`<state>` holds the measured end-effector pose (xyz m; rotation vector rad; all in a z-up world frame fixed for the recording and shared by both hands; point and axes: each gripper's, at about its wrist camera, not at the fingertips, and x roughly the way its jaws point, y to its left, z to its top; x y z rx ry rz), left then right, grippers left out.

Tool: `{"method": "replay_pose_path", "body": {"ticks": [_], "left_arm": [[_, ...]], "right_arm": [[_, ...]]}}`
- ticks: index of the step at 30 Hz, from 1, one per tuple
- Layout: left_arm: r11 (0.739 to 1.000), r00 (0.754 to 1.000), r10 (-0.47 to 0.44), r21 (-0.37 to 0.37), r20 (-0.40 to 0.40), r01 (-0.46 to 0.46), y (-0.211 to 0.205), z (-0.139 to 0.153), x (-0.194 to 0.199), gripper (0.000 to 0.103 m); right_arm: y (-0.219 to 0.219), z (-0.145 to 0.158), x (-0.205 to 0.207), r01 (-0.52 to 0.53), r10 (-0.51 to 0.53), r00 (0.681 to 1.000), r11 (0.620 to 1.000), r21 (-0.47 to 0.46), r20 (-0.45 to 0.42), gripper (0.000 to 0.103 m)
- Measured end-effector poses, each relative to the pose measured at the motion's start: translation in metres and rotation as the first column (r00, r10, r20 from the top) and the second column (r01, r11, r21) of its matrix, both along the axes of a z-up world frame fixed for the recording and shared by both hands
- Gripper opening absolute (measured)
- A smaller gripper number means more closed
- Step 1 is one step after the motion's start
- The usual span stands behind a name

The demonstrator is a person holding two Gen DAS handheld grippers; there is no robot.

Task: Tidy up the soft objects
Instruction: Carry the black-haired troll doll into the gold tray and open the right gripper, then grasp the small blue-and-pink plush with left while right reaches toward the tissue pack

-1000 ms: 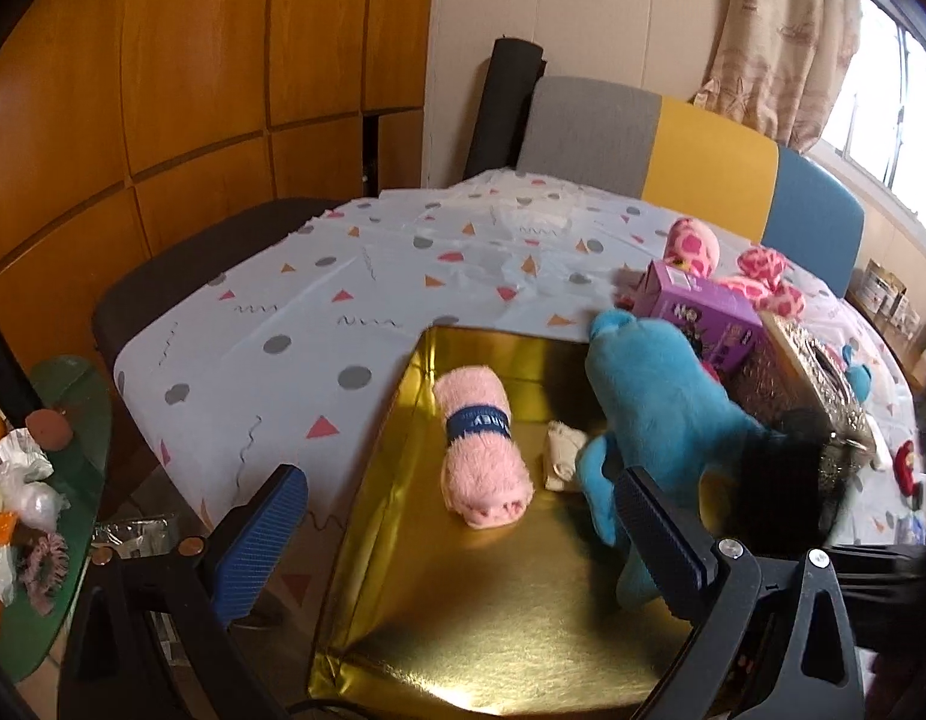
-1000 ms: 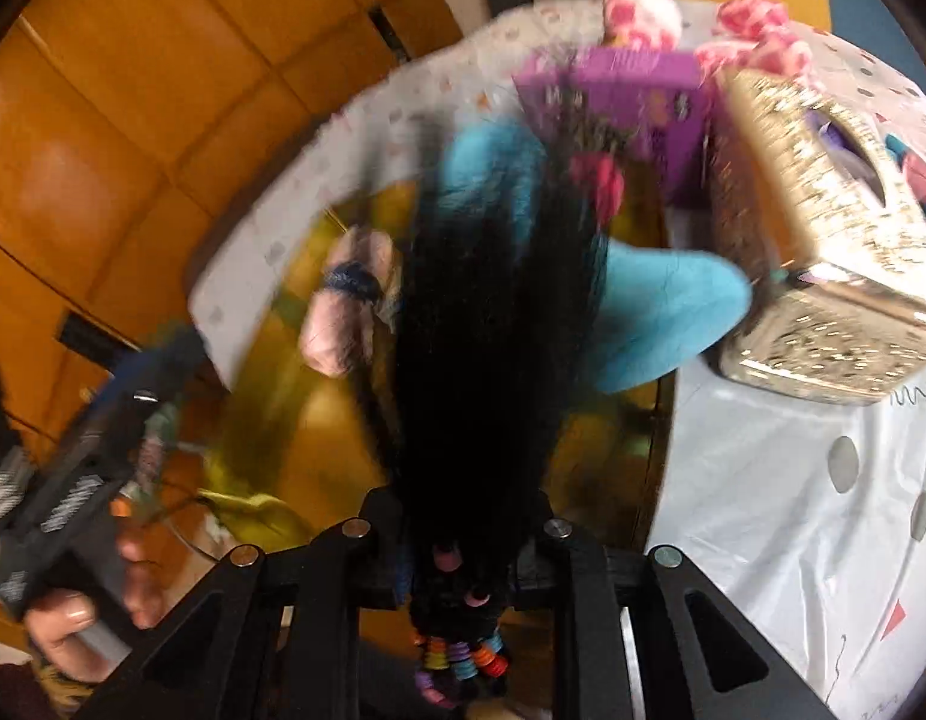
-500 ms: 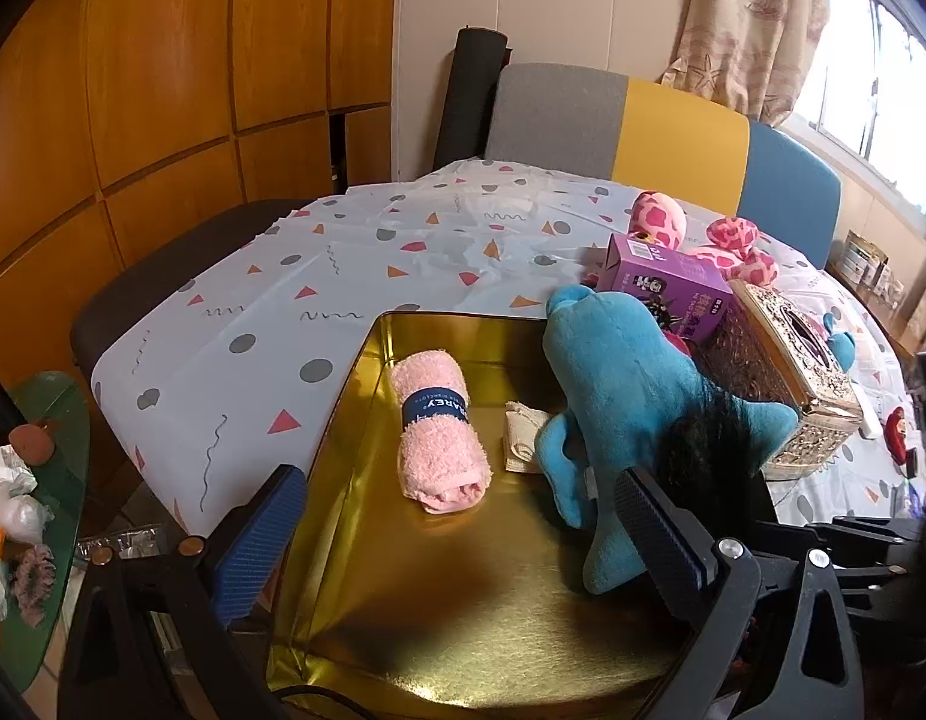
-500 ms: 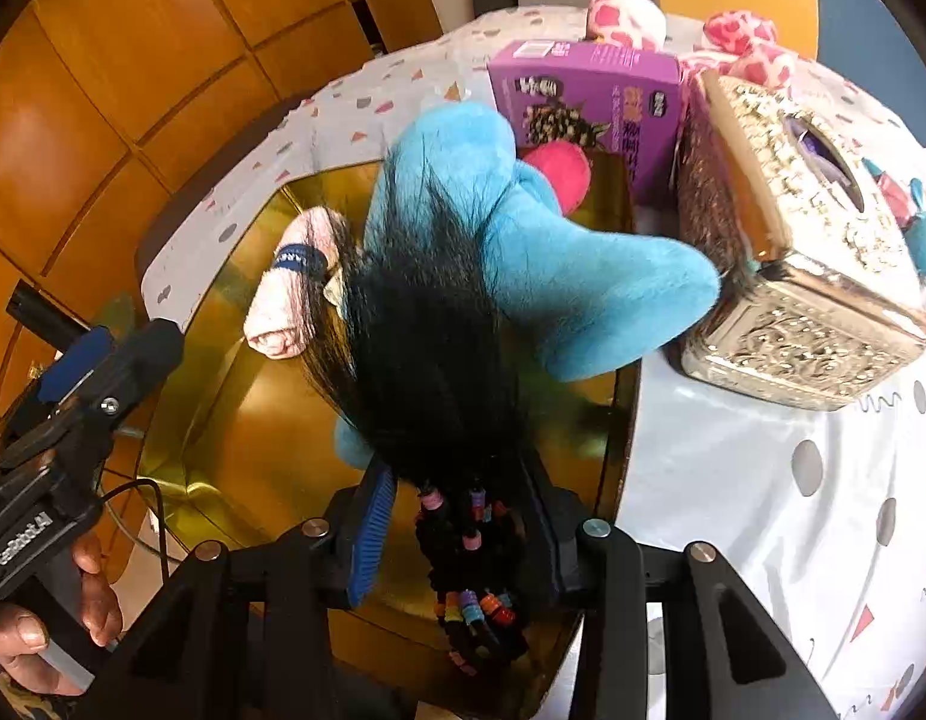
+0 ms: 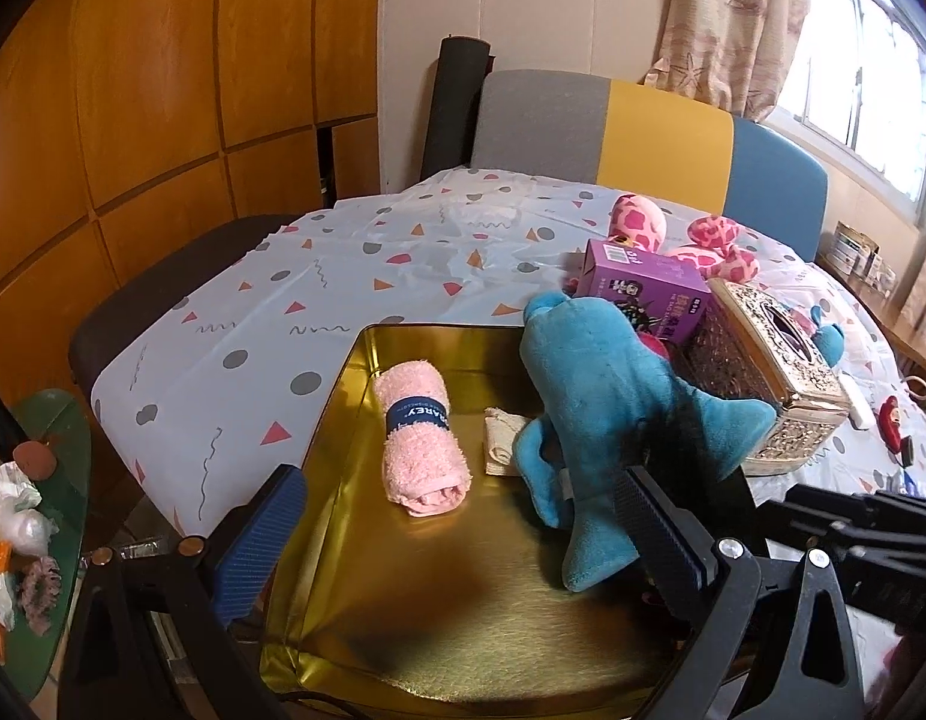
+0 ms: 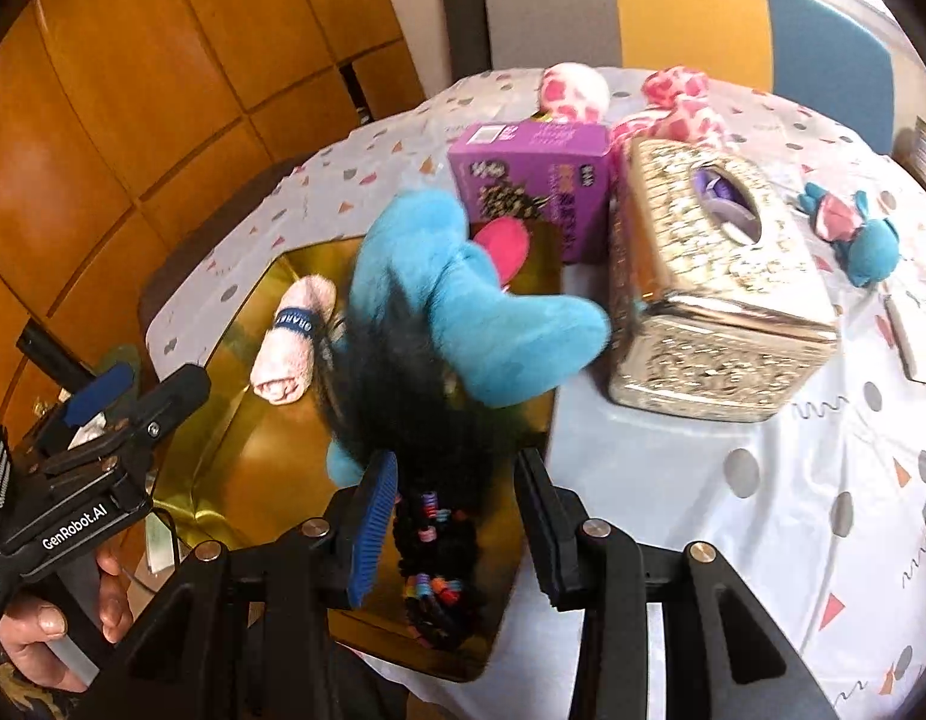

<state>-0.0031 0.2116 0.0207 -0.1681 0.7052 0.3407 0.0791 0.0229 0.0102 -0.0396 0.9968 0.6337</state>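
We could read "GenRobot.AI" on the left tool [image 6: 106,387], which hung released over the shiny gold tray [image 5: 439,612]. The rolled pink towel [image 5: 421,438] had a navy band whose print we couldn't make out. Our right tool [image 6: 457,516] had just spread apart around the black beaded hair of the blue plush toy [image 6: 463,306], which lay across the tray's right edge beside the purple box [image 6: 535,180] on the desk [image 5: 271,312].

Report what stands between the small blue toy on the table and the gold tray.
The ornate tissue box stands between the small blue toy and the gold tray; the big blue plush lies at that tray side.
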Motion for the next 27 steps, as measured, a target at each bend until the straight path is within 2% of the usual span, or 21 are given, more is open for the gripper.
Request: {"method": "replay_pose_path", "body": {"ticks": [9, 18, 27], "left_arm": [[0.999, 0.999, -0.032, 0.021, 0.001, 0.032, -0.013, 0.005, 0.001, 0.103], [0.996, 0.997, -0.076, 0.038, -0.008, 0.076, -0.032, 0.007, 0.004, 0.103], [0.988, 0.991, -0.137, 0.071, -0.005, 0.137, -0.055, 0.014, 0.01, 0.103]], "right_arm": [[-0.038, 0.013, 0.007, 0.084, -0.084, 0.996, 0.996, 0.021, 0.037, 0.041], [-0.08, 0.011, 0.015, 0.182, -0.183, 0.982, 0.983, 0.025, 0.045, 0.041], [-0.141, 0.011, 0.024, 0.307, -0.307, 0.95, 0.952, 0.002, 0.064, 0.041]]}}
